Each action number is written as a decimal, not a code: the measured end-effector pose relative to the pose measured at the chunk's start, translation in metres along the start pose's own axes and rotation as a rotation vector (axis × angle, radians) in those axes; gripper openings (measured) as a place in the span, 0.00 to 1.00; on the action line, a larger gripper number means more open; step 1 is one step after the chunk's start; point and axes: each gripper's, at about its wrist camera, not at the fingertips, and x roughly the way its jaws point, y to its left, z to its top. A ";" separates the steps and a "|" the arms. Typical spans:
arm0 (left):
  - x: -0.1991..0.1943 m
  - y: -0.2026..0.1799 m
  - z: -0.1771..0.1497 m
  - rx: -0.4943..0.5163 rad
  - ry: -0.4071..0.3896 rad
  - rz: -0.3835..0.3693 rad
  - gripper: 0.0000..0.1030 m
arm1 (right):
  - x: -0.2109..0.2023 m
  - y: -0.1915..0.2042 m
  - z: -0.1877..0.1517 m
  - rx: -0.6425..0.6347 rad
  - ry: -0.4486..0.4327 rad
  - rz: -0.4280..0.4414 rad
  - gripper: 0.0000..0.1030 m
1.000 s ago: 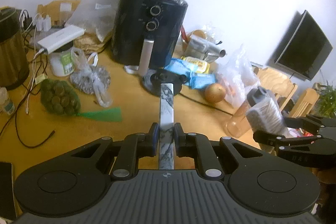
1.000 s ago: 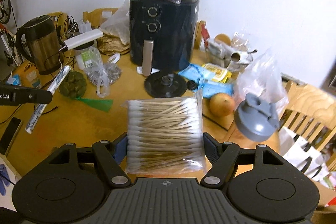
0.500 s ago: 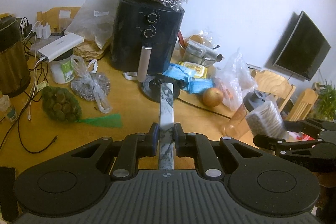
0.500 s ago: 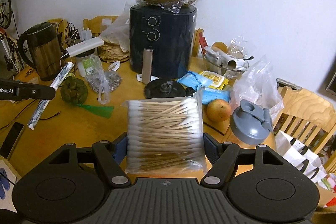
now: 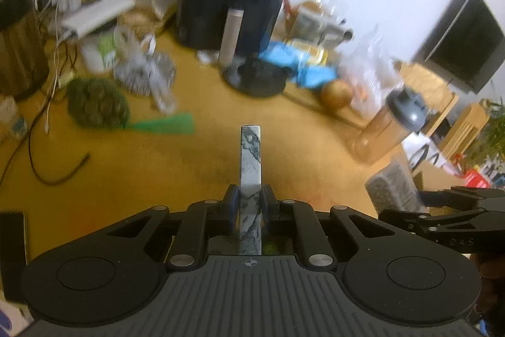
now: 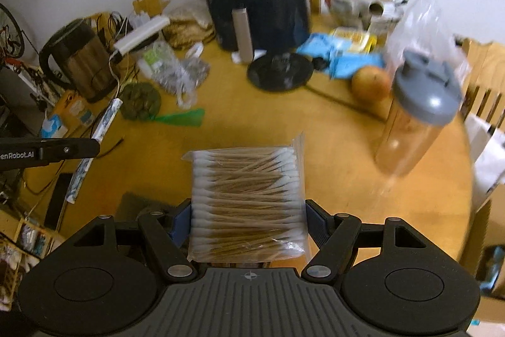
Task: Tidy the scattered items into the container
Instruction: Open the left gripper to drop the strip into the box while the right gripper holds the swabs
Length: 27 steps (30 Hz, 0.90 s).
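Inspection of progress: both of my grippers are loaded, and nothing I can see has gone into a container yet.

My left gripper (image 5: 249, 207) is clamped tight on a slim marble-patterned stick (image 5: 251, 166), which juts forward over the bare middle of the wooden table (image 5: 157, 172). My right gripper (image 6: 247, 220) is closed on a flat clear packet of cotton swabs (image 6: 247, 198), its pads pressing both sides; the packet hangs over the near part of the table.

The container itself I cannot identify in either view, so the drop-off point is unconfirmed.

Outstanding, in my judgement: both held items must still be deposited. Much remains spread toward the far edge: a green net bag (image 5: 98, 101), a knotted plastic bag (image 5: 146, 73), blue packets (image 6: 342, 57), a round fruit (image 6: 371, 82), and a grey-lidded shaker bottle (image 6: 416, 112) near the right edge. Which of these belong to the tidy I cannot tell.
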 end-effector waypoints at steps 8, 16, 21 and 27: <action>0.024 0.017 -0.021 -0.035 0.137 0.017 0.15 | 0.019 0.009 -0.014 0.013 0.079 0.049 0.73; 0.035 0.019 -0.039 -0.011 0.259 0.000 0.28 | 0.030 0.019 -0.020 0.017 0.123 0.082 0.73; 0.034 0.019 -0.042 -0.030 0.248 0.015 0.72 | 0.036 0.022 -0.024 0.022 0.147 0.090 0.73; 0.032 0.020 -0.043 -0.041 0.250 0.045 0.75 | 0.038 0.030 -0.025 0.004 0.153 0.098 0.73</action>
